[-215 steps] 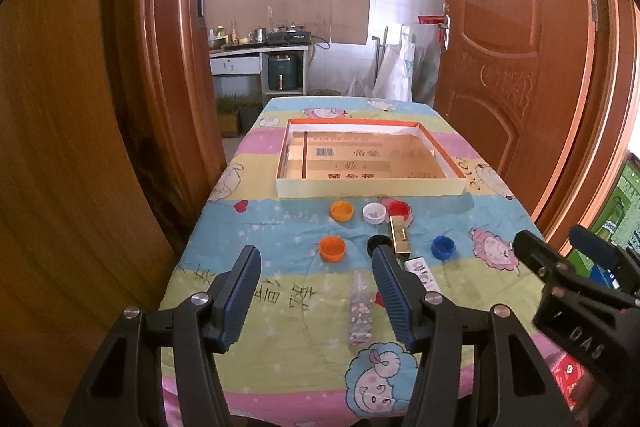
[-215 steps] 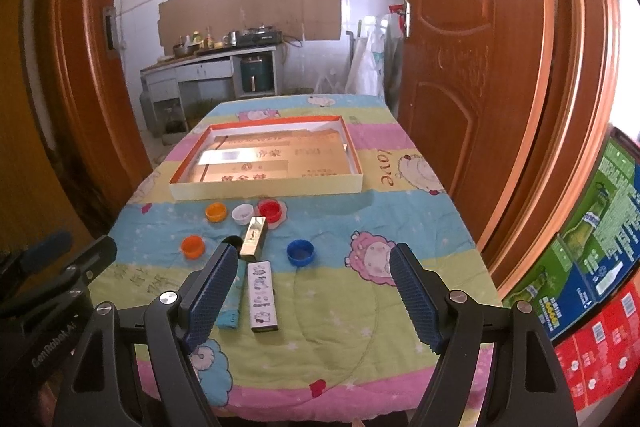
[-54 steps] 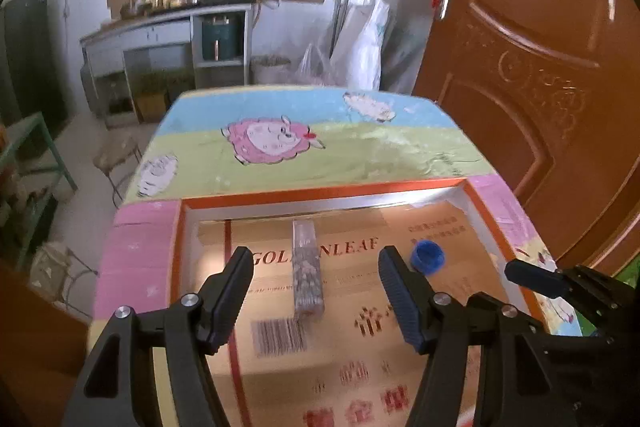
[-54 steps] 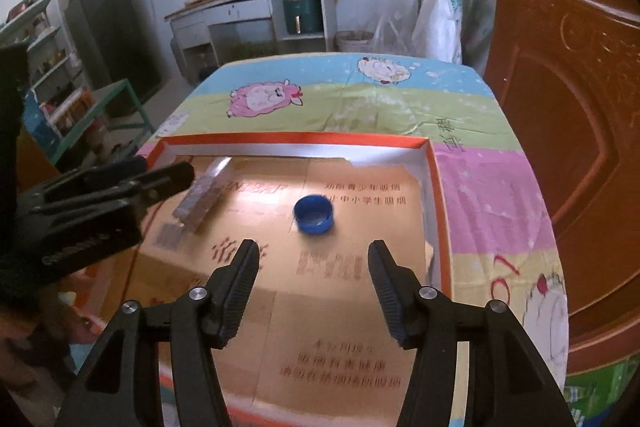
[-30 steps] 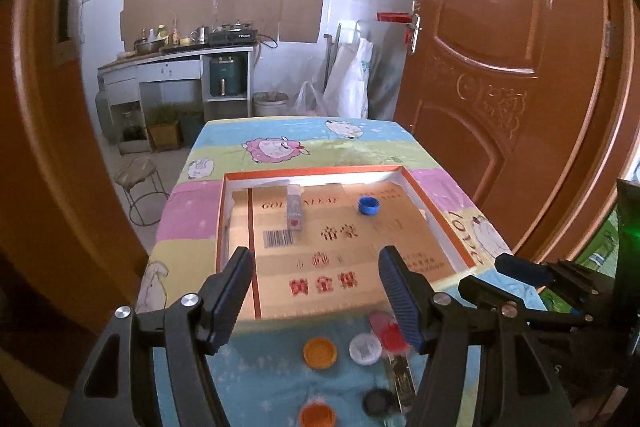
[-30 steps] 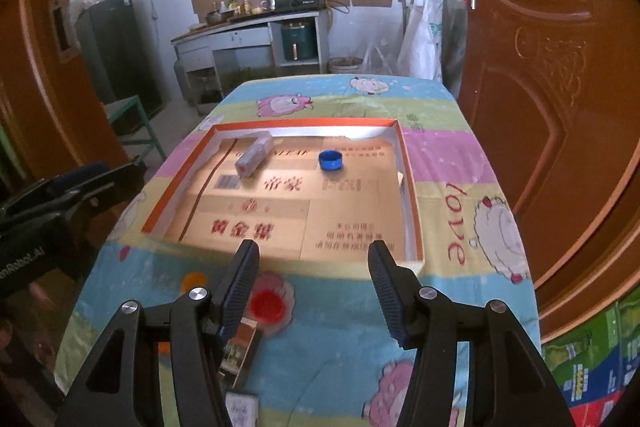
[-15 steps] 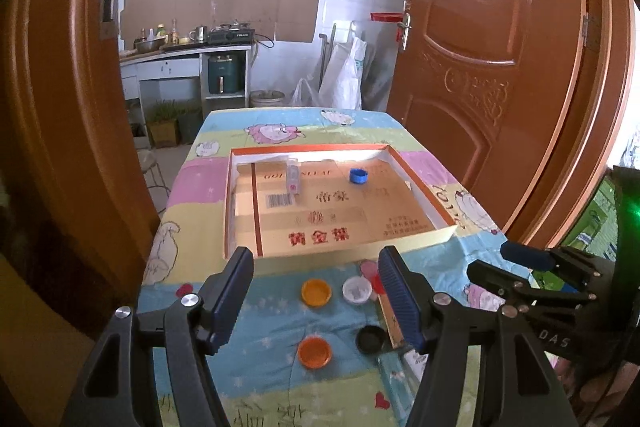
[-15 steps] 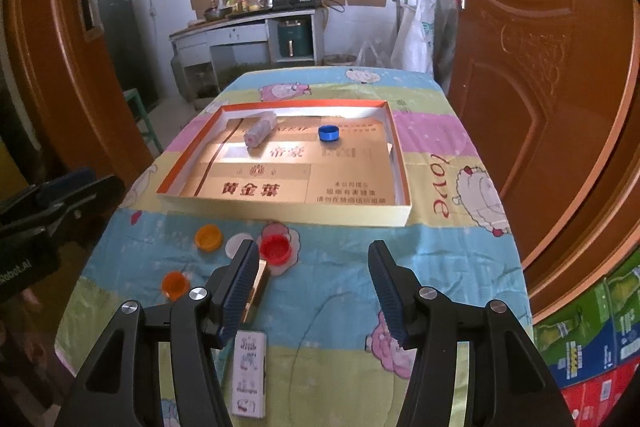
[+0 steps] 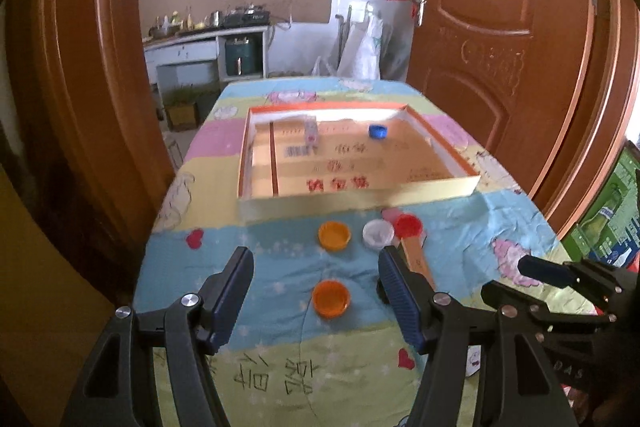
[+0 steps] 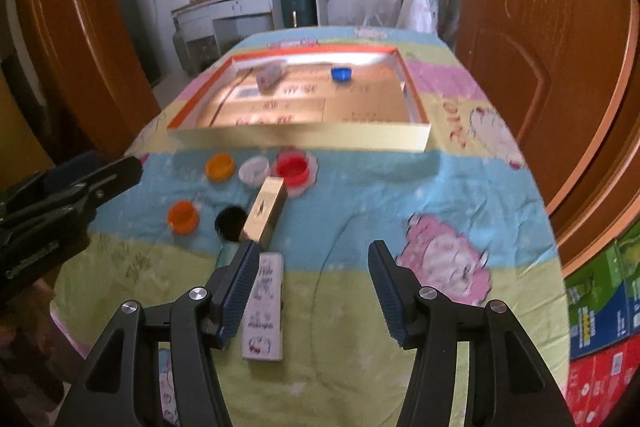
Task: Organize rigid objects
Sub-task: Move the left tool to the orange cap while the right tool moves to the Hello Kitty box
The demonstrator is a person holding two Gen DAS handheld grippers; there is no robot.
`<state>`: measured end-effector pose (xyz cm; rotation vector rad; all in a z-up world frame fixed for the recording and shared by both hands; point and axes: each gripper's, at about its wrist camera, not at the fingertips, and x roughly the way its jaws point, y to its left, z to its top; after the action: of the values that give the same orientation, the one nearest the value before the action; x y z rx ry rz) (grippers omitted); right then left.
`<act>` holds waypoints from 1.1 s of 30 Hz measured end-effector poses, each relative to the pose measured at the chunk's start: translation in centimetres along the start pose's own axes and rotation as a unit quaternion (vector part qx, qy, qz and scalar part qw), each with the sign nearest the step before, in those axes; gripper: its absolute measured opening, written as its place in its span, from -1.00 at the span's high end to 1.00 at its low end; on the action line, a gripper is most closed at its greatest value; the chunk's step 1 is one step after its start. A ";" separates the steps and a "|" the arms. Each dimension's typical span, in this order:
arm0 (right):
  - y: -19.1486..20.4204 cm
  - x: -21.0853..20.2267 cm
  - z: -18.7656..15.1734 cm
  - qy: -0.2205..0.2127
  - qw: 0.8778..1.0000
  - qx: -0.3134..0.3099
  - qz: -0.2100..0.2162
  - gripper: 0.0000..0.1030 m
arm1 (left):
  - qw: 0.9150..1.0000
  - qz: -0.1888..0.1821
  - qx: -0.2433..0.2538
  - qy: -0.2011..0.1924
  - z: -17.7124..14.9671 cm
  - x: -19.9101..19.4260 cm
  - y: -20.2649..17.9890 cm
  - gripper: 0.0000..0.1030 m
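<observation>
Hovering with jaws spread and empty, both grippers, left [image 9: 314, 289] and right [image 10: 308, 279], face caps before the tray [image 9: 360, 197]; the left should straddle the orange cap [image 9: 331, 298] squarely before closing.

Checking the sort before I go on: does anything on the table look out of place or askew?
Nothing looks damaged or spilled. The gold box lies aslant, its far end touching the red cap, its near end beside the black cap.
</observation>
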<state>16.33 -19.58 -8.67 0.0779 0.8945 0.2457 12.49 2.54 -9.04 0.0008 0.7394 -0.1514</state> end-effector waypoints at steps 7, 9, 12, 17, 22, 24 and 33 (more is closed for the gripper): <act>1.0 1.1 -1.2 0.019 1.000 -0.009 0.003 -0.13 | 1.000 0.005 -0.016 0.021 -1.6 1.2 0.7 -0.26; 1.3 1.3 -1.4 0.023 1.000 -0.013 0.002 -0.13 | 1.000 0.006 -0.017 0.026 -1.9 1.4 0.9 -0.26; 1.6 1.9 -1.6 0.031 0.999 -0.016 -0.003 -0.13 | 0.999 0.007 -0.017 0.031 -2.2 1.7 0.9 -0.26; 1.8 2.3 -1.8 0.038 0.999 -0.019 -0.003 -0.13 | 0.999 0.008 -0.015 0.038 -2.5 2.2 0.8 -0.26; 2.1 2.8 -1.9 0.043 0.999 -0.024 -0.007 -0.13 | 0.999 0.006 -0.012 0.048 -2.8 2.9 0.7 -0.26; 2.2 3.0 -2.0 0.046 0.999 -0.027 -0.011 -0.13 | 0.999 0.005 -0.012 0.052 -3.0 3.2 0.6 -0.26; 2.2 3.8 -2.3 0.057 0.998 -0.031 -0.015 -0.13 | 0.998 0.008 -0.001 0.064 -3.0 5.0 0.1 -0.26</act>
<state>16.39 -16.60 -12.63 -0.0080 0.9998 0.2515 14.11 2.13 -14.62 0.0145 0.8670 -0.1369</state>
